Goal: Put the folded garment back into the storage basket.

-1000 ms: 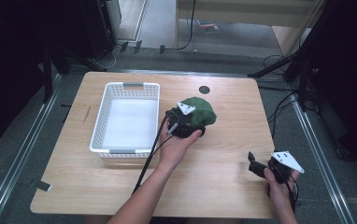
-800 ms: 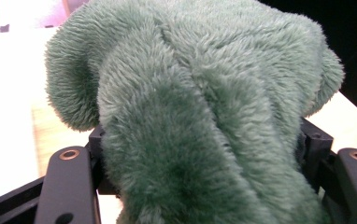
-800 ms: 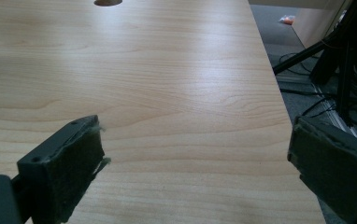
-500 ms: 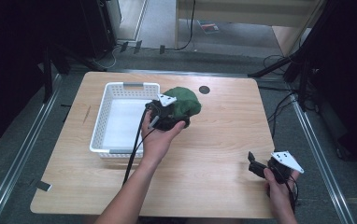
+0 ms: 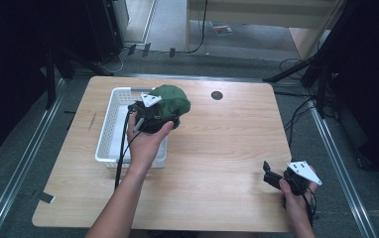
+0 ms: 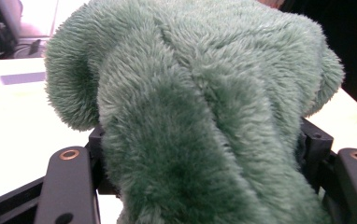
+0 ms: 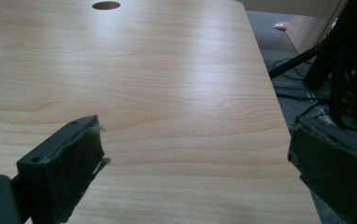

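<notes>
The wooden surface (image 5: pixel 217 148) takes up the middle of the high view, with grey floor and dark stands around it and cables trailing at the upper centre and right. A white perforated basket (image 5: pixel 109 130) sits at the surface's left of centre. The left forearm reaches up from the bottom centre toward the basket's upper right corner, the left hand (image 5: pixel 145 141) wrapped around the left hand-held gripper (image 5: pixel 150 115). Its jaws are closed on a green plush cloth (image 5: pixel 173 103), bunched over the basket's right rim; in the left gripper view the fur (image 6: pixel 204 121) bulges between both jaws. At the lower right, the right hand (image 5: pixel 294 196) keeps the right hand-held gripper (image 5: pixel 269 176) low over bare wood, jaws spread wide and holding nothing. A small dark hole (image 5: pixel 217 95) marks the surface's upper centre.
</notes>
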A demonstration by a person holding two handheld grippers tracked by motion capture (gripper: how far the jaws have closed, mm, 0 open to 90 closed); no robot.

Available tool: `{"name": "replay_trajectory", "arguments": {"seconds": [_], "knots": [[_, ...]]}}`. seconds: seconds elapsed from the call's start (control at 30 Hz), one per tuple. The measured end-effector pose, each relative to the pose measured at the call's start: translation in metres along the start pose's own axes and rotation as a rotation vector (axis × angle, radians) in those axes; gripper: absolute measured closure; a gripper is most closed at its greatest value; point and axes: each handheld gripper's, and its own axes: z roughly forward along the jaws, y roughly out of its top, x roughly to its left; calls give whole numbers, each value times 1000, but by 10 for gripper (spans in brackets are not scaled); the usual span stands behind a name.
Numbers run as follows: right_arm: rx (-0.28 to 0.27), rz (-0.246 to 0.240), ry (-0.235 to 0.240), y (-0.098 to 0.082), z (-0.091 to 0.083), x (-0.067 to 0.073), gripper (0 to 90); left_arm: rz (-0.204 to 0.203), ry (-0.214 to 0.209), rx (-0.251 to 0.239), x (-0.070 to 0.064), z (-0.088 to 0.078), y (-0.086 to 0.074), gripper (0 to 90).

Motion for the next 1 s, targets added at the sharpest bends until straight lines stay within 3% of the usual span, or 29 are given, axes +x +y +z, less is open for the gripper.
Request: {"name": "replay_trajectory", "arguments": {"seconds": [0.5,0.73,1.0], "knots": [[-22,-15,4,0,-1,3,38,-65,90,36,54,6,-12,320],[-18,-28,4,0,0,3,38,-70,128,93,75,21,-19,314],[-17,-29,9,0,0,3,38,-111,142,186,89,42,-28,298]]}}
